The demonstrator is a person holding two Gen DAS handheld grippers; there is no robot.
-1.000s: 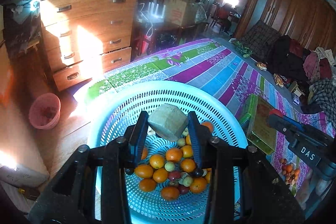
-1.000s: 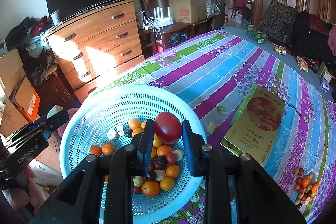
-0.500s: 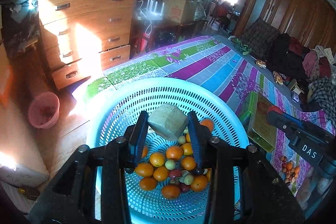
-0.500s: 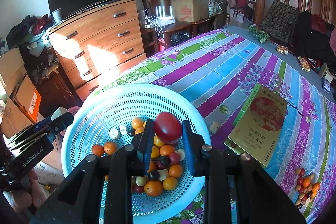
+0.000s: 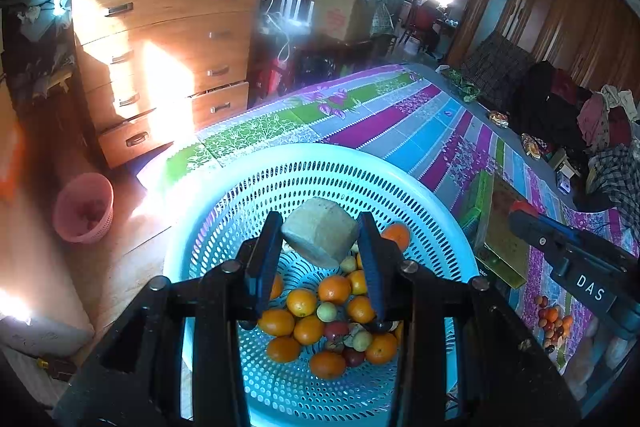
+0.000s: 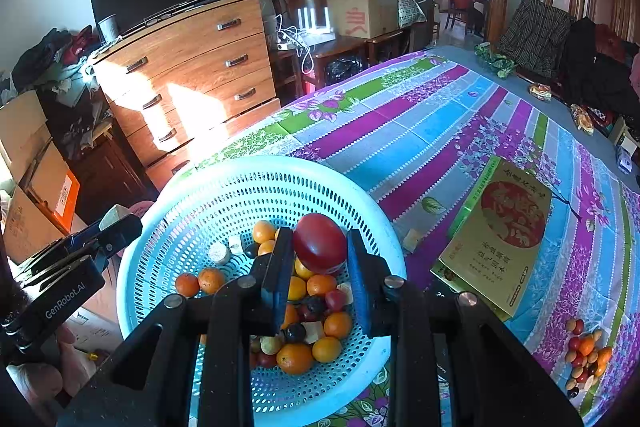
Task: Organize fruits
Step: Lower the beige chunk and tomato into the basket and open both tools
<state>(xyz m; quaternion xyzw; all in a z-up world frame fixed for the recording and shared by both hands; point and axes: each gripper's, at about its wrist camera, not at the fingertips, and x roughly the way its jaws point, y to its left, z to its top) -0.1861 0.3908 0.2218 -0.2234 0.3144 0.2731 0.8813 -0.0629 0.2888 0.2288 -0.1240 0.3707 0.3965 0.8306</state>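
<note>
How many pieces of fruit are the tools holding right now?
2. A pale cut chunk is clamped in the left tool, and a red fruit in the right tool, both above the blue basket. None appears hidden.

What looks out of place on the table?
A small pile of fruit lies loose on the cloth near the right edge, apart from the basket. One pale piece also sits outside, beside the basket's rim.

Left gripper point(image 5: 320, 259): black frame, blue jaw pads, silver screws. Right gripper point(image 6: 316, 267): identical (white "DAS" lettering).
</note>
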